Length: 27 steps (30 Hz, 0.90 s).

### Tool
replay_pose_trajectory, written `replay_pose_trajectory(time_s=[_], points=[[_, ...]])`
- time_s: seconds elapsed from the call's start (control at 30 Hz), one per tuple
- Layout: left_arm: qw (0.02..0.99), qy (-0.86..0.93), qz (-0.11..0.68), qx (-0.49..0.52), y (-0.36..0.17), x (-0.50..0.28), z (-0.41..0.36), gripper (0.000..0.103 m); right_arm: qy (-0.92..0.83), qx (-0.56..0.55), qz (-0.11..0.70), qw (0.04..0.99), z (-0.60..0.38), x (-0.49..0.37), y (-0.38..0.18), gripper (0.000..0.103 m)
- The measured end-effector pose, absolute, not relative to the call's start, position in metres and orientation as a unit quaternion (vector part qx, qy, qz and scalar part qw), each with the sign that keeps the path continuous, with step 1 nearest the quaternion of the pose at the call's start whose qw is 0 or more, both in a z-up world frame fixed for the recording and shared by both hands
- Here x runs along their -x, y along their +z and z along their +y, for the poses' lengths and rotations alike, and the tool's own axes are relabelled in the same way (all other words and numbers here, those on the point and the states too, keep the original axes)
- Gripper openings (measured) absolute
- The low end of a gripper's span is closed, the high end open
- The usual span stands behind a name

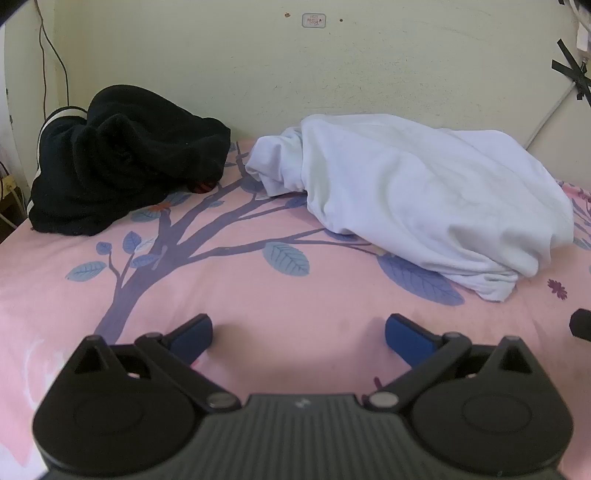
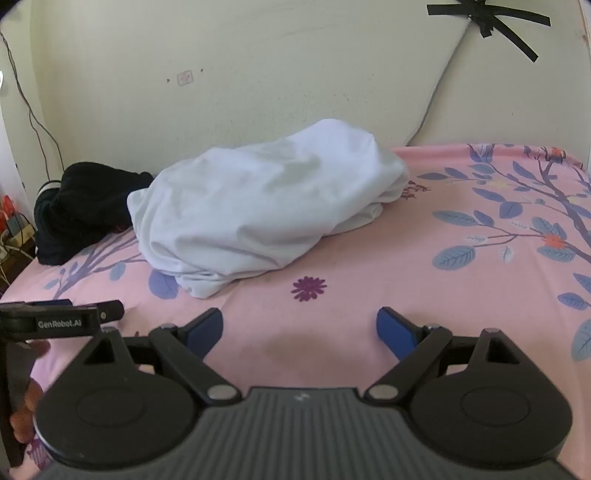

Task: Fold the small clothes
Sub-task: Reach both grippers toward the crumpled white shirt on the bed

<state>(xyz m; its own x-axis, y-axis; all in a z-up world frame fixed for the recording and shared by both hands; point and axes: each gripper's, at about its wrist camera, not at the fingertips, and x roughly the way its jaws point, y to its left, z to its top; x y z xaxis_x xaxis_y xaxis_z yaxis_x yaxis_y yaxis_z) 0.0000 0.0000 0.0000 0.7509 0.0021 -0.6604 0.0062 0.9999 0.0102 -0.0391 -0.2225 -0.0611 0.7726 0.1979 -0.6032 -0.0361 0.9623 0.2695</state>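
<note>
A crumpled white garment (image 1: 417, 192) lies in a heap on the pink bedsheet (image 1: 258, 288), ahead and to the right of my left gripper (image 1: 298, 334). A black garment (image 1: 125, 166) is heaped at the far left by the wall. My left gripper is open and empty, low over the sheet. In the right wrist view the white garment (image 2: 258, 206) lies ahead and slightly left of my right gripper (image 2: 299, 330), which is open and empty. The black garment (image 2: 85, 206) sits behind the white one on the left. The left gripper (image 2: 62, 319) shows at the left edge.
The bed stands against a cream wall (image 1: 295, 74) with cables (image 1: 51, 55) at the left and black tape (image 2: 487, 18) at the upper right. The bed's left edge (image 2: 14, 284) drops to clutter on the floor. Flat pink sheet (image 2: 461, 258) spreads to the right.
</note>
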Motion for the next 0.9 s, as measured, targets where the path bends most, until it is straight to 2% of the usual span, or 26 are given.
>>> replay_pose_trajectory(time_s=[0.23,0.3,0.43,0.5,0.57,0.63,0.73,0.8,0.9], points=[[0.932,-0.050,0.359,-0.018,0.000,0.012,0.016,0.103,0.061,-0.123,0.329,0.934,-0.223,0.039,-0.060,0.084],[0.938,-0.053,0.341,0.021,0.003,0.022,0.031,0.103,0.079,-0.128,0.296,0.943,-0.223,0.047,-0.052,0.079],[0.946,-0.043,0.302,0.109,0.010,0.027,0.063,0.103,0.119,-0.086,0.263,0.953,-0.199,0.037,-0.034,0.078],[0.940,-0.040,0.308,0.142,0.009,0.021,0.075,0.097,0.131,-0.054,0.264,0.954,-0.178,0.019,-0.028,0.078],[0.938,-0.040,0.304,0.161,0.009,0.022,0.082,0.091,0.132,-0.017,0.282,0.950,-0.160,-0.005,-0.032,0.065],[0.940,-0.045,0.295,0.166,0.008,0.027,0.084,0.088,0.131,0.009,0.321,0.938,-0.147,-0.031,-0.043,0.008],[0.939,-0.049,0.292,0.175,0.006,0.027,0.088,0.082,0.151,-0.033,0.321,0.934,-0.153,-0.032,-0.031,0.005],[0.937,-0.067,0.284,0.193,0.006,0.030,0.094,0.081,0.206,-0.083,0.317,0.922,-0.164,-0.014,-0.011,0.003],[0.919,-0.110,0.296,0.238,0.006,0.021,0.104,0.088,0.352,-0.152,0.344,0.857,-0.176,0.032,0.004,0.000]])
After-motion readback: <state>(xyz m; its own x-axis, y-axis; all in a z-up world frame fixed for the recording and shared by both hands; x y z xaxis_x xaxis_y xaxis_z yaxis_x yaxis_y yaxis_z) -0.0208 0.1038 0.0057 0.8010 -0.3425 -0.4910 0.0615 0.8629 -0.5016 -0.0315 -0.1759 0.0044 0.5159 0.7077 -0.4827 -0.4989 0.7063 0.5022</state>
